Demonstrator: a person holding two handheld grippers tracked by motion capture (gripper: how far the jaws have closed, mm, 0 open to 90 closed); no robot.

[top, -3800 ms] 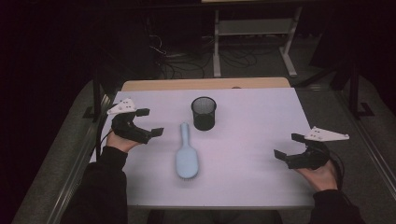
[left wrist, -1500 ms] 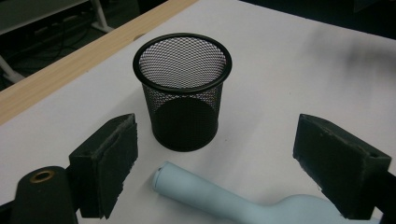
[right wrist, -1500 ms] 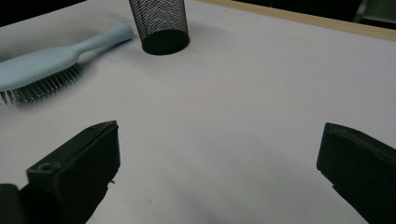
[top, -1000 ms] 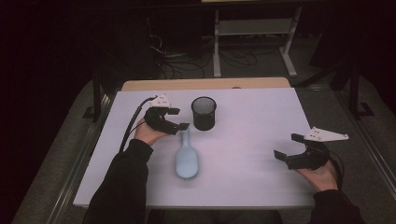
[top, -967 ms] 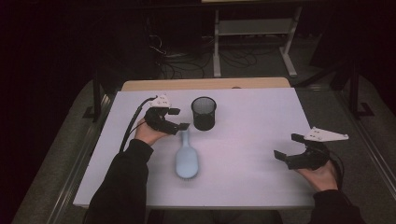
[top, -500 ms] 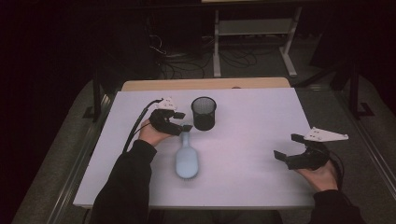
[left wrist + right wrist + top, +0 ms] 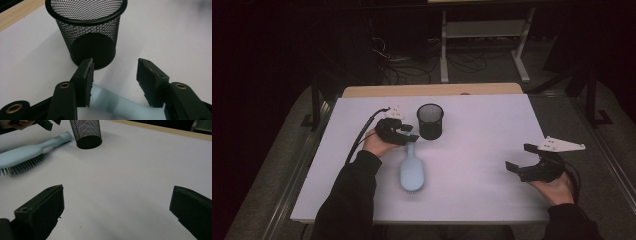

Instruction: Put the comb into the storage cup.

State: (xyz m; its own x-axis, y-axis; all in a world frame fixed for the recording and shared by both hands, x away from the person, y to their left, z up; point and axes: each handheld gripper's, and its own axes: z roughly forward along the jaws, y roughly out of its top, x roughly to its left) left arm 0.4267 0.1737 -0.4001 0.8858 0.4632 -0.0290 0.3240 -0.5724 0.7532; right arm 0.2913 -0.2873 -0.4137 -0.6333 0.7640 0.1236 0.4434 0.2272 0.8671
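Note:
A light blue hairbrush [image 7: 412, 169] lies on the white table, bristles down, handle pointing toward a black mesh cup [image 7: 430, 121]. My left gripper [image 7: 408, 134] hovers open over the handle's end; in the left gripper view the blue handle [image 7: 117, 105] passes between and below the jaws [image 7: 115, 75], with the mesh cup [image 7: 87, 30] just beyond. My right gripper [image 7: 521, 158] stands open near the table's right edge with nothing between its jaws [image 7: 117, 205]. The right gripper view has the hairbrush [image 7: 27, 152] and the cup [image 7: 86, 132] at far left.
The white table top [image 7: 482, 130] has a wooden strip [image 7: 432, 90] along its far edge. Beyond it on the dark floor stand a metal rack [image 7: 484, 40] and loose cables [image 7: 412, 65].
My left gripper has moved from the table's left side rightward to the brush handle's end beside the cup, edging closer over the last second. The right gripper and brush have stayed still.

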